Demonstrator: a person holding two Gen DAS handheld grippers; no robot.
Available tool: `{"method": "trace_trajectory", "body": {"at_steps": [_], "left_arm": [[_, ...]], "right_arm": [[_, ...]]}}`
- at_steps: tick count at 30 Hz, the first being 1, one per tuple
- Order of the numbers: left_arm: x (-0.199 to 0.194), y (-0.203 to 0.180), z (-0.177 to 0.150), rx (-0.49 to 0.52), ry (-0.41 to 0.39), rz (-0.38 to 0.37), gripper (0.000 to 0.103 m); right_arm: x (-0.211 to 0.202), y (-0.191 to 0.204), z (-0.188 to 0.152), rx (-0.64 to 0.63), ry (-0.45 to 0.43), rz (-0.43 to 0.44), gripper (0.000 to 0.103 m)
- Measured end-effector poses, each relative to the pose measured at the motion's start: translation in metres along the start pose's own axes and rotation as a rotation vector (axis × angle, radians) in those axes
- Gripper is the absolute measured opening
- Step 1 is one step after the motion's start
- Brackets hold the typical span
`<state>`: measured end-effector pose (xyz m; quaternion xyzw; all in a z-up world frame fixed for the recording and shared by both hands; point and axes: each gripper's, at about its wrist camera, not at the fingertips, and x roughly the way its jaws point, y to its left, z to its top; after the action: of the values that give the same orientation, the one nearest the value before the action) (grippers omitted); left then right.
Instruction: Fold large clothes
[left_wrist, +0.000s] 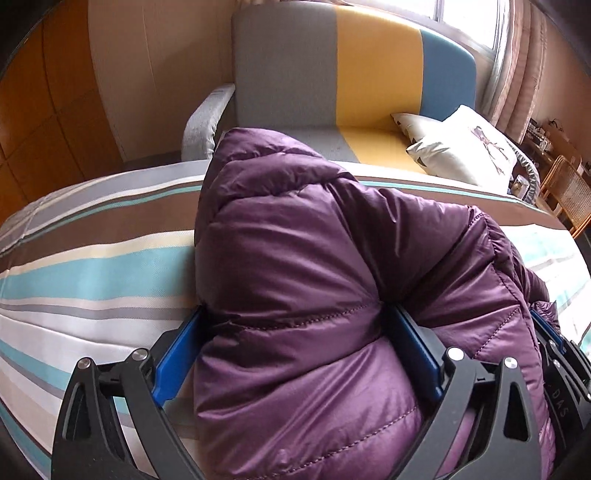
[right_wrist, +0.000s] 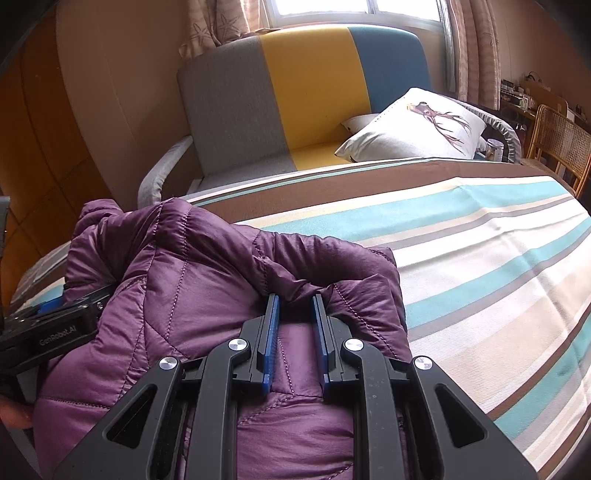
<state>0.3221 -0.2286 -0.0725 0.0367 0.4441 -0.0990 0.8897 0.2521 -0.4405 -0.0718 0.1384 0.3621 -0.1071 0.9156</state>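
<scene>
A purple quilted puffer jacket (left_wrist: 295, 258) lies bunched on the striped bedspread (left_wrist: 92, 266). My left gripper (left_wrist: 299, 350) has a thick puffy fold of the jacket between its blue pads, jaws wide around it. My right gripper (right_wrist: 295, 317) is shut on a narrower fold of the same jacket (right_wrist: 207, 280), at its right edge. The left gripper's body (right_wrist: 48, 328) shows at the left of the right wrist view, and the right gripper (left_wrist: 554, 343) shows at the right edge of the left wrist view, close by. The jacket's underside is hidden.
A sofa (left_wrist: 332, 74) in grey, yellow and blue stands beyond the bed, with white cushions (left_wrist: 465, 147) on it. A wicker chair (right_wrist: 557, 144) and cluttered shelf stand at the far right. The striped bedspread (right_wrist: 480, 258) stretches to the right of the jacket.
</scene>
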Motion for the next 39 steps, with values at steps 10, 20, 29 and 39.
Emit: {"method": "trace_trajectory", "body": {"at_steps": [10, 20, 29, 39], "left_arm": [[-0.069, 0.026, -0.048, -0.099, -0.122, -0.112, 0.096], [-0.101, 0.031, -0.103, -0.069, -0.175, -0.142, 0.101], [-0.077, 0.02, -0.099, -0.009, -0.101, -0.135, 0.101], [-0.087, 0.068, -0.107, -0.273, -0.053, -0.336, 0.101]], "right_arm": [[-0.014, -0.012, 0.005, 0.028, -0.007, 0.07, 0.018], [-0.081, -0.018, -0.027, -0.007, -0.106, 0.048, 0.048], [-0.039, -0.036, -0.03, 0.082, -0.025, 0.027, 0.048], [-0.071, -0.077, -0.031, 0.266, -0.004, 0.178, 0.069]]}}
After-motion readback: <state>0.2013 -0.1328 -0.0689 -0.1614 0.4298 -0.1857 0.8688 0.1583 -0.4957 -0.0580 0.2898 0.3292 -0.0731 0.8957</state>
